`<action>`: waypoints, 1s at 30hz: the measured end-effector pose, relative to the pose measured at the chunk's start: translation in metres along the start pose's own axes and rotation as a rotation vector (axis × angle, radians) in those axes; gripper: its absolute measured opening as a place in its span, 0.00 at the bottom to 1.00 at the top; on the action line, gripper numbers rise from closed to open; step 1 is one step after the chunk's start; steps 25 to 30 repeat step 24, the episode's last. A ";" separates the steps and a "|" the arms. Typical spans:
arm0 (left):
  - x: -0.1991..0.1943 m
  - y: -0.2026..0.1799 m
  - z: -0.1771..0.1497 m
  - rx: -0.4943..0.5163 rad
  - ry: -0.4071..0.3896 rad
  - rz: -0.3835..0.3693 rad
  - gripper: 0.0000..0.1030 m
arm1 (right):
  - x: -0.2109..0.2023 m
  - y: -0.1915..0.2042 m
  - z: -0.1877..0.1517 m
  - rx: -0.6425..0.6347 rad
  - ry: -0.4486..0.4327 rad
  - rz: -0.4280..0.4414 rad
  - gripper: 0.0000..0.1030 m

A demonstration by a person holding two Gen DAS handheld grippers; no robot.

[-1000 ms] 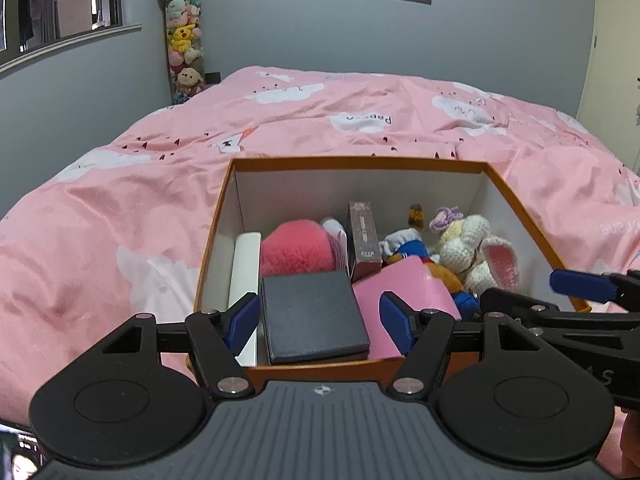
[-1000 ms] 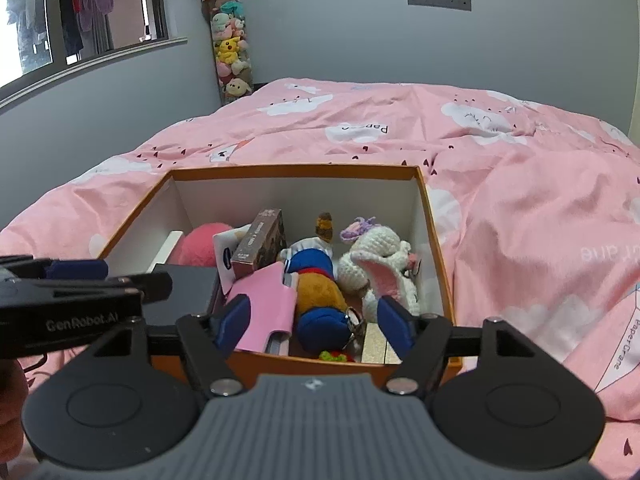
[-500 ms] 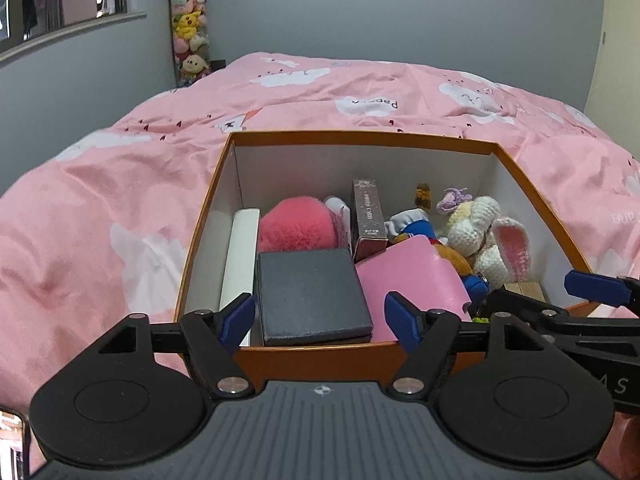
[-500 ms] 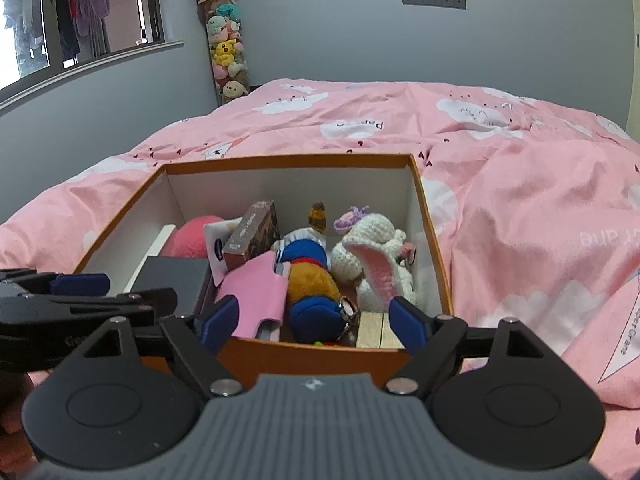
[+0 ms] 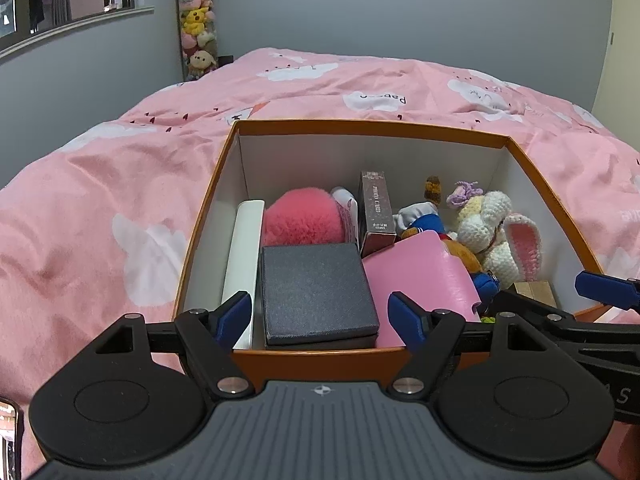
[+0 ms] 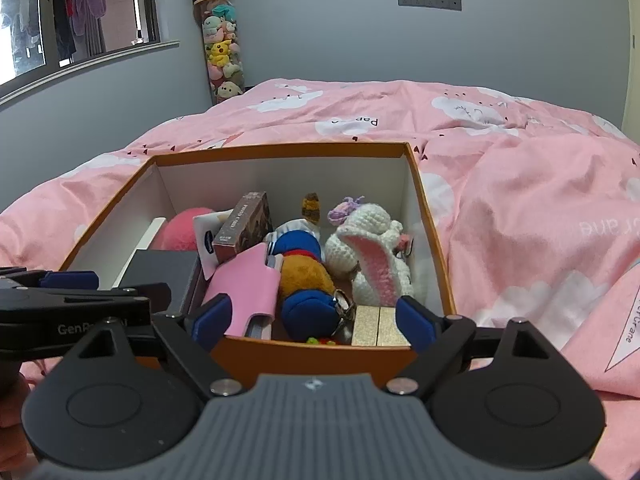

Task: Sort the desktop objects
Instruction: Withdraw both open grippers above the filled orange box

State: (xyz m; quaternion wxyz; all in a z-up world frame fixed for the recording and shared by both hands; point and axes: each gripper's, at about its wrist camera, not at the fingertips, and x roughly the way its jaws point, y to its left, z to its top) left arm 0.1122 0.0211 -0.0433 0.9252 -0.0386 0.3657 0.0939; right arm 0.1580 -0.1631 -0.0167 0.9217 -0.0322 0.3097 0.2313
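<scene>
**Both grippers opened wide over the filled box**

The jaws of the left gripper (image 5: pixel 320 314) and right gripper (image 6: pixel 310 320) have just been spread wide, nothing held between them — a release or a fresh pick is suggested. The orange box (image 5: pixel 372 128) lies at twelve o'clock, just ahead; its dark grey case (image 5: pixel 316 288) is framed by the left pads — untouched

On the bed (image 5: pixel 120 208) sits a box (image 5: pixel 360 125); inside, a flat case (image 5: pixel 316 288) lies left of the knitted rabbit (image 5: pixel 496 228).
</scene>
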 end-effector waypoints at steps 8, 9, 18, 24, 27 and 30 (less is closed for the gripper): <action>0.001 0.000 -0.001 0.003 -0.002 0.004 0.86 | -0.003 0.000 -0.003 -0.005 -0.010 -0.010 0.91; 0.001 0.000 -0.001 0.003 -0.003 0.003 0.86 | -0.003 0.000 -0.003 -0.004 -0.012 -0.010 0.91; 0.001 0.001 -0.002 0.000 0.004 0.007 0.86 | -0.001 -0.001 -0.003 -0.003 -0.014 -0.014 0.92; 0.003 0.002 0.000 -0.006 0.020 0.002 0.86 | -0.001 -0.001 -0.002 -0.005 -0.008 -0.017 0.92; 0.003 0.002 0.000 -0.006 0.020 0.002 0.86 | -0.001 -0.001 -0.002 -0.005 -0.008 -0.017 0.92; 0.003 0.002 0.000 -0.006 0.020 0.002 0.86 | -0.001 -0.001 -0.002 -0.005 -0.008 -0.017 0.92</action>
